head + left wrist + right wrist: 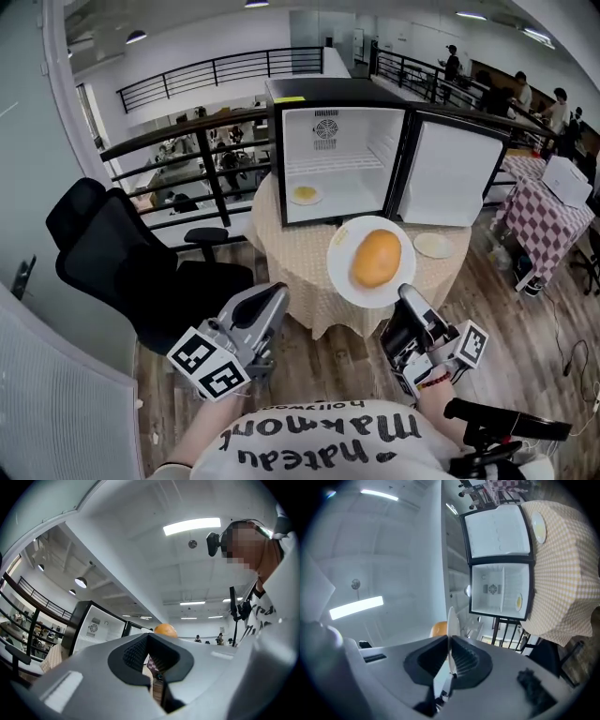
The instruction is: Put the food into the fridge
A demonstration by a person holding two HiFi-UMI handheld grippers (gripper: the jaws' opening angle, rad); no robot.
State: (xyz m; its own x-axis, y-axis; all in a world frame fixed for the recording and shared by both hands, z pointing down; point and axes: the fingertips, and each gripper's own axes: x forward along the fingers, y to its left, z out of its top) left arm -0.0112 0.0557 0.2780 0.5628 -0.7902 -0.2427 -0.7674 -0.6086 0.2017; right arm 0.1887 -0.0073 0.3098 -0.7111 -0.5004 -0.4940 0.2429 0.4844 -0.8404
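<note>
Head view, steeply down past a printed white shirt (319, 441) to two hand-held grippers and a small round table (291, 258) under a beige checked cloth. On the table's far side, a black mini fridge (323, 92), white inside, its door (441, 173) wide open to the right. Inside, a wire shelf (333, 161) about halfway up. On the fridge floor at the front left corner, a small plate (306, 195) with something yellow on it. On the cloth near the table's right edge, just below the open door, a second small plate (433, 246).

Right gripper (405, 298) held up in front of the table's near edge, jaws narrowed to a pinch on the rim of a white plate (339, 277). In the right gripper view, that rim edge-on between the ribbed pads, pressed from both sides. On the middle of the plate, a round golden-orange bun (376, 259), in the air before the open fridge and not inside it, overlapping the table's near right edge in the head view.

Left gripper (272, 298) low, beside the table's near left edge, jaws closed tip to tip with nothing between them.

Left of the table, a black office chair (131, 258). Behind it, a dark railing (217, 178). Far off at the upper right, people (450, 61). At the right edge, another table (539, 220) in a red checked cloth.
</note>
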